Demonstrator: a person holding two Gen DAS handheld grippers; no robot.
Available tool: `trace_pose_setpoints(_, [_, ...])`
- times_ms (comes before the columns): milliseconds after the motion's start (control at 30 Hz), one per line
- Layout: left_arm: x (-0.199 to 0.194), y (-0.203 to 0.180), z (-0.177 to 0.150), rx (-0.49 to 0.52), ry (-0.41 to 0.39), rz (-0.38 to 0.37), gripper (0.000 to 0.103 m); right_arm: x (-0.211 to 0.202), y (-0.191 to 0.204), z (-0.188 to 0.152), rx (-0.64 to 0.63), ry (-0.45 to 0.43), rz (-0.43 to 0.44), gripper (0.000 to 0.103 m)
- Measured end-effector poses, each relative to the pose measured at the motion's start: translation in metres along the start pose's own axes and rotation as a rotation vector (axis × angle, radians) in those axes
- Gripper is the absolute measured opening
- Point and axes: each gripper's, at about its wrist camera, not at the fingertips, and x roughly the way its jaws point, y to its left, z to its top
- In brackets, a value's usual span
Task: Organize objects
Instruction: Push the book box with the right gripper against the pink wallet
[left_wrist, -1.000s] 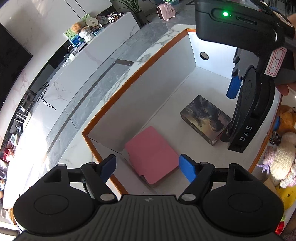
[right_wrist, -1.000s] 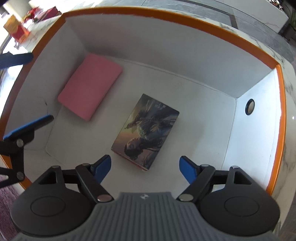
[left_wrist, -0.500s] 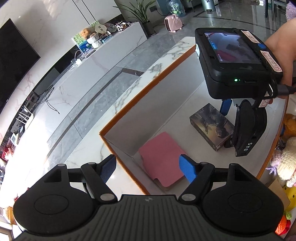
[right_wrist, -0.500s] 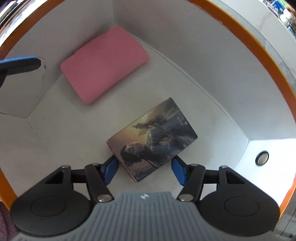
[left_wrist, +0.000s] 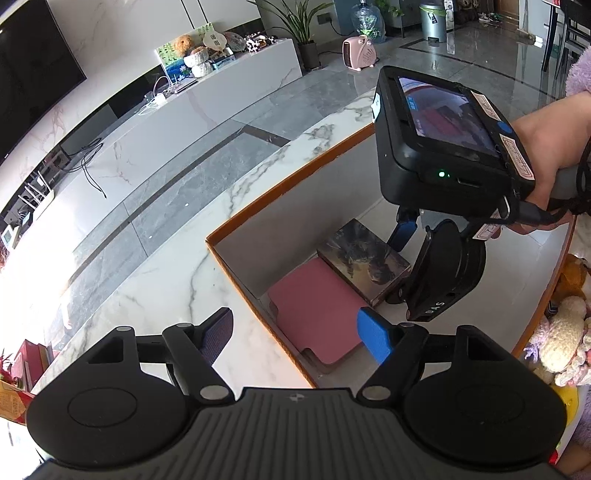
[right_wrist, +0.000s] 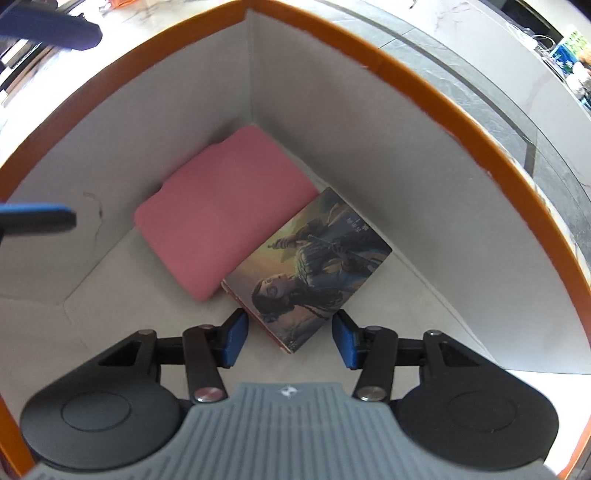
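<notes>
A white box with an orange rim (left_wrist: 258, 209) (right_wrist: 402, 77) holds a pink folded cloth (left_wrist: 314, 310) (right_wrist: 221, 218) and an illustrated book (left_wrist: 364, 258) (right_wrist: 314, 266) lying flat, touching side by side. My right gripper (right_wrist: 290, 338) is down inside the box, open, its blue fingers on either side of the book's near corner. In the left wrist view it (left_wrist: 402, 236) shows behind the book. My left gripper (left_wrist: 295, 332) is open and empty, above the box's near rim.
The box stands on a marble table (left_wrist: 177, 266). Plush toys (left_wrist: 561, 332) lie to the right of the box. A long white cabinet (left_wrist: 221, 85) with small items and a pink heater (left_wrist: 360, 53) stand across the grey floor.
The book has slid up against the pink cloth, with my right gripper behind it. My left gripper has drawn back and up, out of the box.
</notes>
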Motion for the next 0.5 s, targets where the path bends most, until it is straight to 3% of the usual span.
trace_pose_setpoints(33, [0.001, 0.001, 0.000, -0.002, -0.001, 0.000, 0.087, 0.000, -0.002, -0.002, 0.009, -0.005, 0.003, 0.056])
trace_pose_setpoints(133, [0.003, 0.004, -0.002, -0.022, 0.003, -0.012, 0.084, -0.002, -0.005, -0.008, 0.034, -0.001, 0.021, 0.088])
trace_pose_setpoints(167, [0.004, 0.006, -0.002, -0.028, 0.007, -0.015, 0.081, -0.003, -0.004, -0.010, 0.036, 0.001, 0.032, 0.091])
trace_pose_setpoints(333, [0.004, 0.008, -0.008, -0.050, 0.016, -0.029, 0.075, -0.001, 0.002, -0.016, 0.054, 0.027, 0.030, 0.092])
trace_pose_setpoints(433, [0.006, 0.011, -0.009, -0.071, 0.031, -0.049, 0.064, -0.001, -0.001, -0.017, 0.104, 0.011, 0.019, 0.092])
trace_pose_setpoints(500, [0.008, 0.012, -0.009, -0.072, 0.045, -0.062, 0.049, 0.000, -0.002, -0.018, 0.140, 0.017, 0.019, 0.088])
